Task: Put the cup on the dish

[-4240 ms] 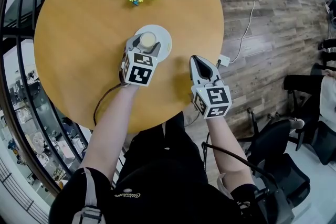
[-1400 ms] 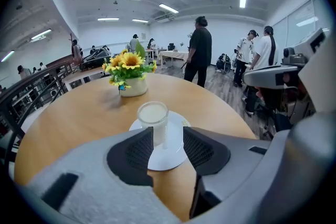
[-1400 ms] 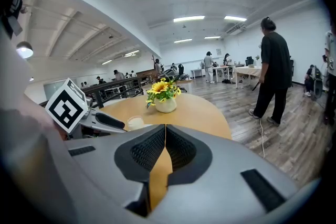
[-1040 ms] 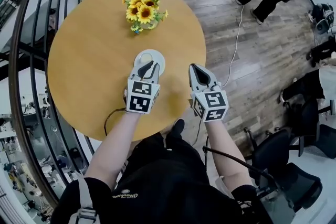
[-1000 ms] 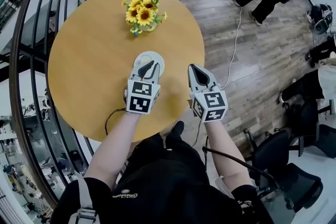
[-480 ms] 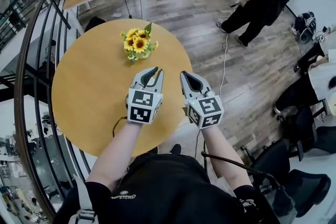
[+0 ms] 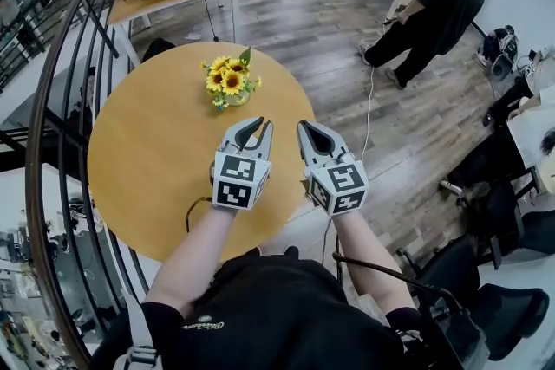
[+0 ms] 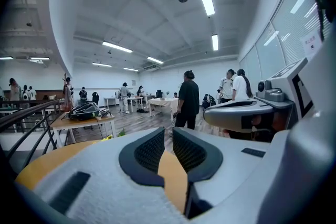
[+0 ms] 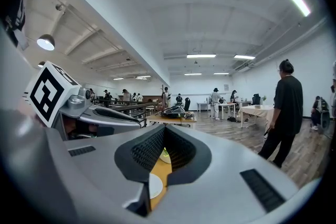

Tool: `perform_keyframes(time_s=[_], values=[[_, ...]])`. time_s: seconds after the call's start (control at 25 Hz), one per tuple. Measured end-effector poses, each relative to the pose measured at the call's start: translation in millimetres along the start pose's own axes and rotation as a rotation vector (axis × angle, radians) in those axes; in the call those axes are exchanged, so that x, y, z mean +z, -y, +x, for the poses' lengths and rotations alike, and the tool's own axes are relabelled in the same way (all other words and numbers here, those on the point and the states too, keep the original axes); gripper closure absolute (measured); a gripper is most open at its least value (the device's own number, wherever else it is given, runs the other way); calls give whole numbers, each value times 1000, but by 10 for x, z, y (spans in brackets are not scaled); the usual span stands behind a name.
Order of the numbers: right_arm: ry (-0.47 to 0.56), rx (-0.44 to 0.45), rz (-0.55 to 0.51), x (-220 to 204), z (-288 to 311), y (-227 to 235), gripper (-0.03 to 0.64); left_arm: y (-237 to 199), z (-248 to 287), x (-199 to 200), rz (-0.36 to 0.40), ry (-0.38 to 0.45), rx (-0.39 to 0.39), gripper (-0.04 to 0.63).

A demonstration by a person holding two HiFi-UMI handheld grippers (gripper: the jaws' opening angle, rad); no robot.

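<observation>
A sliver of round white dish [image 9: 154, 186] lies on the smooth, round, tan wooden table [image 7: 147, 152], seen through the gap below the right gripper [image 7: 305, 127] pads. The cup cannot be made out. The right gripper's ribbed black pads meet at the tips and grip nothing. The left gripper [image 7: 257, 126], just beside it, is likewise closed and empty. Each of the two grey grippers carries one black-and-white marker cube. One bunch of yellow sunflowers [image 7: 227, 81] stands farther back.

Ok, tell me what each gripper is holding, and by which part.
Nothing is held. The left gripper and the right gripper both have their jaws shut with nothing between them, above the table.
</observation>
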State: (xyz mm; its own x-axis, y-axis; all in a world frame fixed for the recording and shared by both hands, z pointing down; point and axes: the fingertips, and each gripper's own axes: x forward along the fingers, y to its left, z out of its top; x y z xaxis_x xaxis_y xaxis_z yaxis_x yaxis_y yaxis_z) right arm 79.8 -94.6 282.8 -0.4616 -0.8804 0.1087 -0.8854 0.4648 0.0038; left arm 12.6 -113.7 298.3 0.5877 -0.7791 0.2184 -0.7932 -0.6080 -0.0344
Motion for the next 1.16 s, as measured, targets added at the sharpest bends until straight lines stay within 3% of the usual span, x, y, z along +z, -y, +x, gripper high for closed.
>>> perform_keyframes(time_s=[1.16], values=[[-24,18,-17,10,49,-4,615,-23,48,49,8,4,-13,543]])
